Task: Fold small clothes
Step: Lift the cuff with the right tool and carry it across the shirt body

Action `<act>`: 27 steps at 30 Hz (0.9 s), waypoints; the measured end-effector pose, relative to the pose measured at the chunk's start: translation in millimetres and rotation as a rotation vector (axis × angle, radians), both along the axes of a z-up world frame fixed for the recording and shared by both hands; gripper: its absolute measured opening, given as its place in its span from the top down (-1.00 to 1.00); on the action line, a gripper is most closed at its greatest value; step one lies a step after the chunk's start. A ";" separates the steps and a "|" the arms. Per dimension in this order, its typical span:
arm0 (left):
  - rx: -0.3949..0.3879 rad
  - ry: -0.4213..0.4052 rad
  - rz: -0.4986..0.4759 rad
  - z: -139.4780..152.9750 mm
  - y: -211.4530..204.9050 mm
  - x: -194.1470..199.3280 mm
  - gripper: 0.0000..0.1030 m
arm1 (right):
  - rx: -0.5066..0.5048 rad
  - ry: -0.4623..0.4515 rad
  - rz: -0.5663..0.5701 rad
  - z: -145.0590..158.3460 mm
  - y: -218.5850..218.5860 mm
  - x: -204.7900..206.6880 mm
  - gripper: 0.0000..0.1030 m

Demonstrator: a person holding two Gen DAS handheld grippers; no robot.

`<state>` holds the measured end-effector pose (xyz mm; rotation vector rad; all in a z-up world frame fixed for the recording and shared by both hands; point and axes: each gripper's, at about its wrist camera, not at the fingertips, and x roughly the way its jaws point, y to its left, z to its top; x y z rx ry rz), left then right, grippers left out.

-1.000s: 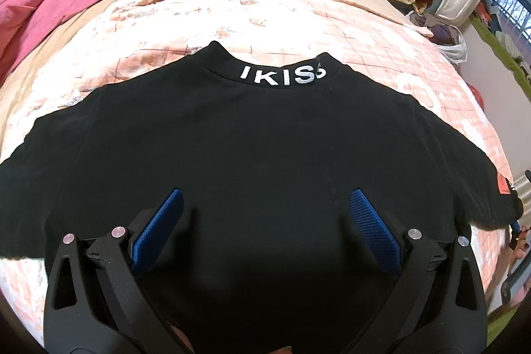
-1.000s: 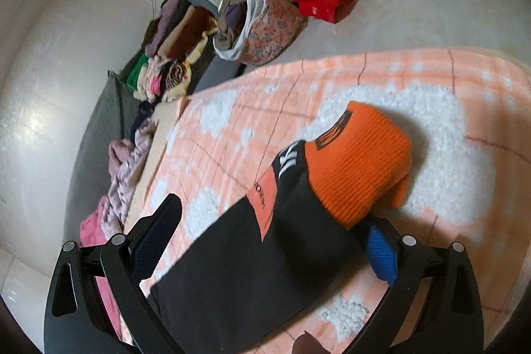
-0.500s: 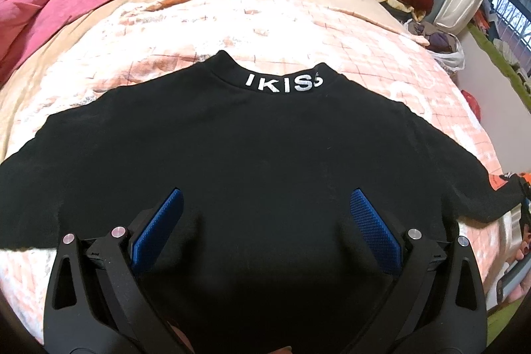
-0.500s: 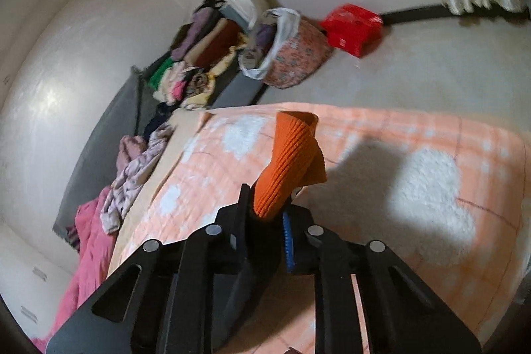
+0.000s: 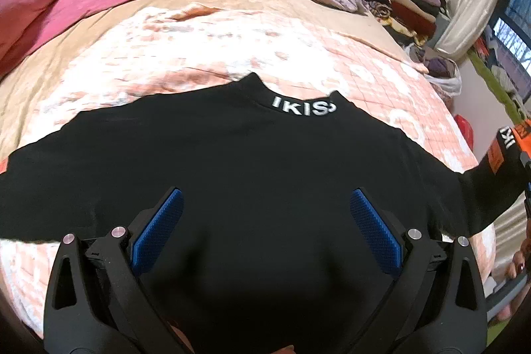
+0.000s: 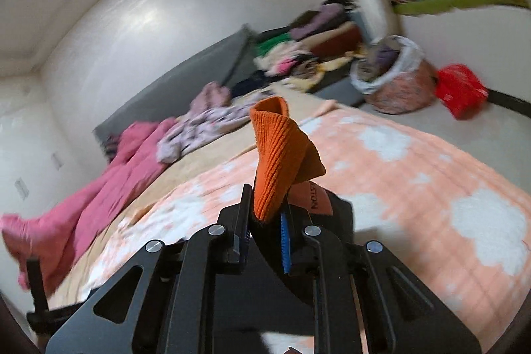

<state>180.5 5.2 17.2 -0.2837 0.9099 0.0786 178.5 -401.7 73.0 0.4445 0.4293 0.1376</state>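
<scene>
Right gripper (image 6: 265, 234) clamped on orange cuff (image 6: 282, 155), sleeve raised for folding inward over shirt (image 5: 249, 171). Left gripper (image 5: 265, 228) open above shirt's near part, holding nothing.

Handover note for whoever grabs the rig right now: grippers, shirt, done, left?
Right hand-held gripper: shut on the orange cuff of the black top's sleeve, lifted off the bed.
Left hand-held gripper: open, holding nothing, above the black top.
Top lies spread flat, collar lettering away from you, other sleeve still out to the side.
Done: cuff gripped and raised.
Left: likely bring this sleeve in over the body, then the other sleeve, then fold the body.
</scene>
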 end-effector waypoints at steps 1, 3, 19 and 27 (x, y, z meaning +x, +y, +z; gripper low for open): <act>-0.006 0.001 0.006 0.1 4.2 -1.6 -0.84 | -0.009 0.001 0.022 2.1 11.0 0.6 0.74; -0.016 0.003 0.014 -0.3 11.1 -4.4 -0.84 | -0.048 -0.001 0.070 5.3 35.8 5.6 0.74; -0.110 0.003 0.083 -7.8 71.6 -29.6 -0.84 | -0.210 0.054 0.381 -24.3 220.3 20.7 0.74; -0.129 -0.011 0.128 -4.2 91.8 -36.4 -0.84 | -0.316 0.070 0.490 -47.7 282.9 14.4 0.74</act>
